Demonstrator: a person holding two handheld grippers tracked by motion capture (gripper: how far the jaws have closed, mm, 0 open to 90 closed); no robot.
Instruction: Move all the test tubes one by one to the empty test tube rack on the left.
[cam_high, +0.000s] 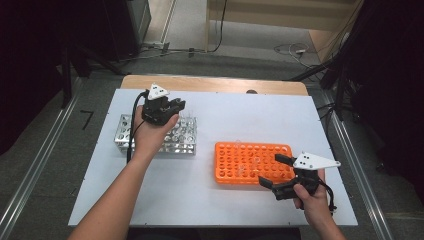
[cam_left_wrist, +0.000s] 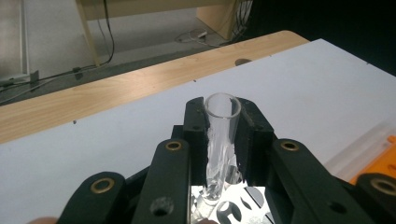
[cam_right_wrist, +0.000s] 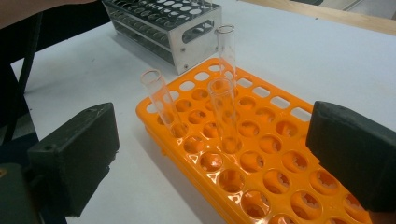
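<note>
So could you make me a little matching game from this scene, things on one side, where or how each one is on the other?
Things:
1. left gripper
2. right gripper
3. orange rack
4. metal rack

Places or states:
A. holds three clear tubes standing in its holes
B. jaws wide apart, nothing between them
C. sits under the left hand, at the left of the table
D. shut on a clear glass tube

Pairs: 1-D, 2-B, 3-A, 4-C
</note>
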